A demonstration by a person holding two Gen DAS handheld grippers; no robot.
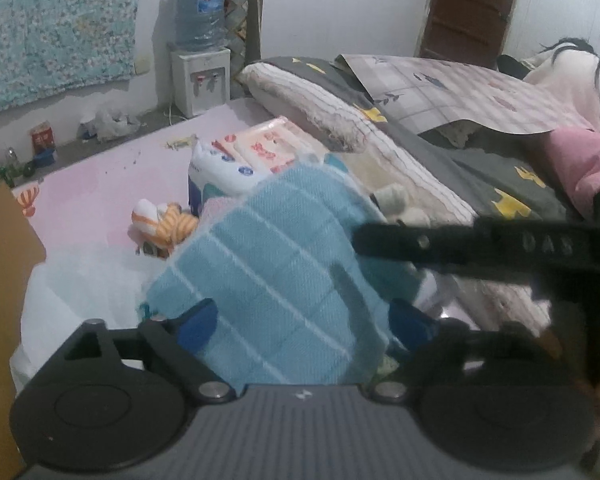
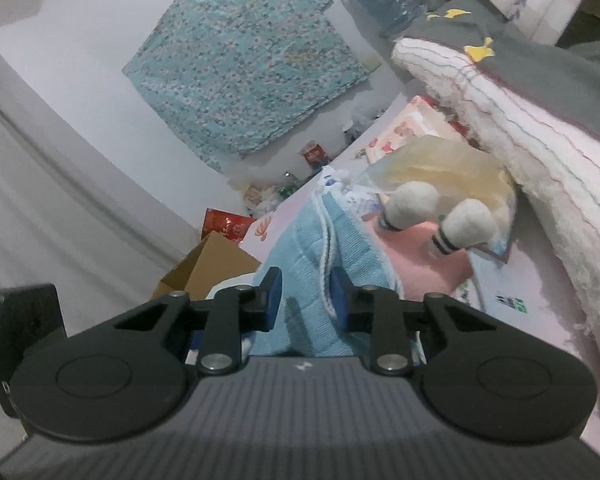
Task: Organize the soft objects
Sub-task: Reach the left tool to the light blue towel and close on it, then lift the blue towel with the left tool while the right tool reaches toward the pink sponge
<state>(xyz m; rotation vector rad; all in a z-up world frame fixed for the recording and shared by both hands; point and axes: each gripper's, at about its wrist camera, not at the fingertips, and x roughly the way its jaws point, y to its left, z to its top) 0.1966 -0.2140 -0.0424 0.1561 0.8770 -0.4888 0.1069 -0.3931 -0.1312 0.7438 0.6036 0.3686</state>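
A light blue checked towel point(image 1: 268, 264) lies bunched on the pink bed sheet point(image 1: 84, 200). My left gripper point(image 1: 304, 322) stands open and wide, with the towel between its fingers and the pads apart from it. My right gripper point(image 2: 306, 298) is shut on a fold of the blue towel point(image 2: 300, 248); in the left wrist view its black finger point(image 1: 440, 242) reaches in from the right onto the towel. An orange striped plush toy point(image 1: 168, 224) lies just beyond the towel. A plush toy with white feet point(image 2: 416, 204) rests on a pink cloth point(image 2: 420, 256).
Packs of tissues point(image 1: 236, 164) sit behind the towel. Piled blankets point(image 1: 340, 108) run along the right. A cardboard box point(image 1: 0, 280) stands at the left bed edge. A water dispenser point(image 1: 200, 80) is by the wall. A person point(image 1: 572, 76) lies at the far right.
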